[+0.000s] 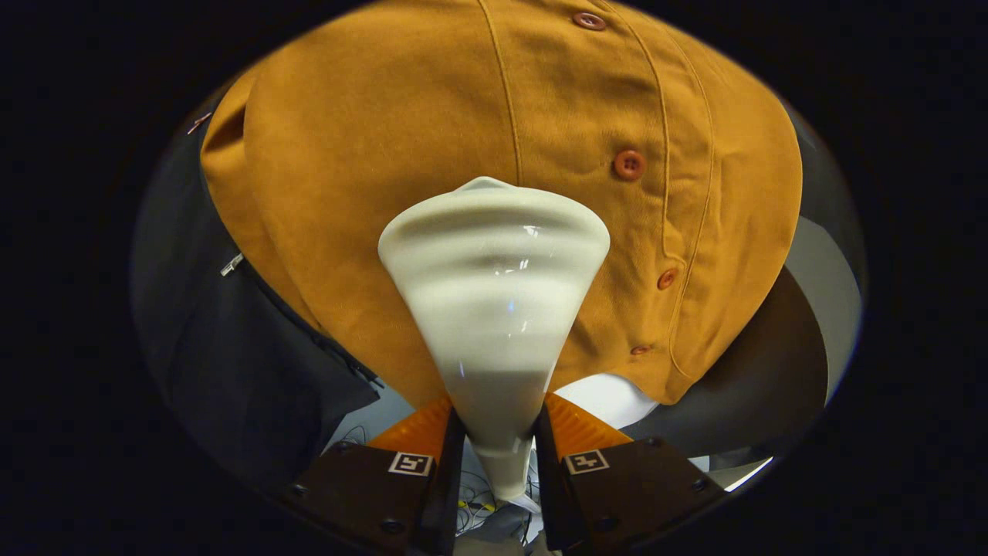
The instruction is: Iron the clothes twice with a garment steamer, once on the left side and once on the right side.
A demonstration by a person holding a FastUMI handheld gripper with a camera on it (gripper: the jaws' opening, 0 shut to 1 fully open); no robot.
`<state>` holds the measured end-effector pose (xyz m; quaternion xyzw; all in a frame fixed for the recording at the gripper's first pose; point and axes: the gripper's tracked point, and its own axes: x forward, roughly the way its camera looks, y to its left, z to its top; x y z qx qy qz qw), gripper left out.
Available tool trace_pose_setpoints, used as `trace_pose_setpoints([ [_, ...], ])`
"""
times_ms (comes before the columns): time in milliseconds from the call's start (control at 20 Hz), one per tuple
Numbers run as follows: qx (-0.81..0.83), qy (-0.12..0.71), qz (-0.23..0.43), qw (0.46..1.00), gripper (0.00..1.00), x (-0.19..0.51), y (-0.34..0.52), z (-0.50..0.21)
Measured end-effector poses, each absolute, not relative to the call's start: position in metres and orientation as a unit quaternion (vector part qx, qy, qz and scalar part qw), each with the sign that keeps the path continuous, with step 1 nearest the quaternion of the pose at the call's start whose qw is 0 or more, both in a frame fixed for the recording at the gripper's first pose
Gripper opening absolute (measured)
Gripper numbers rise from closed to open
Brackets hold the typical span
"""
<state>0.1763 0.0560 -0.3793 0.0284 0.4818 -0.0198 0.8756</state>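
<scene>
A white garment steamer (pixel 494 301) stands up between my fingers, its narrow neck clamped by both of them and its wide head pointing forward. My gripper (pixel 498 448) is shut on that neck. The steamer's head lies against a hanging mustard-orange shirt (pixel 386 170), left of the shirt's button placket. Several round buttons (pixel 629 164) run down the placket to the right of the head. The shirt's lower hem ends just above my fingers.
A dark jacket with a zipper (pixel 231 340) hangs to the left of the shirt, partly behind it. A white garment (pixel 610 398) peeks out under the shirt's hem. Loose cables (pixel 478 502) lie on the floor below.
</scene>
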Motion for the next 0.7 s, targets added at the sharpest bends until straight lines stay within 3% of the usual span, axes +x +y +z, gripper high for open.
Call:
trace_pose_setpoints([
  [500,0.036,0.537,-0.029,0.842,0.47,0.136,0.051,-0.418],
  [700,0.032,0.484,-0.019,0.874,0.47,0.149,0.045,-0.384],
])
